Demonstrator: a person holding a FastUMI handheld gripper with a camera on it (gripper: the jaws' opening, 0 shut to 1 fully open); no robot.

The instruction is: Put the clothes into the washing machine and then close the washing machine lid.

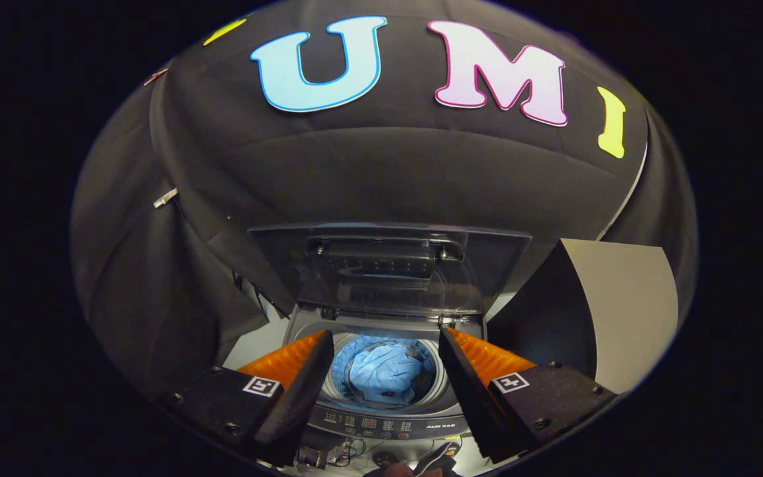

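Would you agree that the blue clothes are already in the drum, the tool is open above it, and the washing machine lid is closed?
Not quite: the gripper view shows the lid standing open behind the drum. The rest holds: the blue clothes lie in the drum and the tool is open above it.

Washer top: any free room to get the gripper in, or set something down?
Free: the gap between the raised lid and drum, above the blue garment. Crowded: control panel edge. Gripper open, holding nothing.
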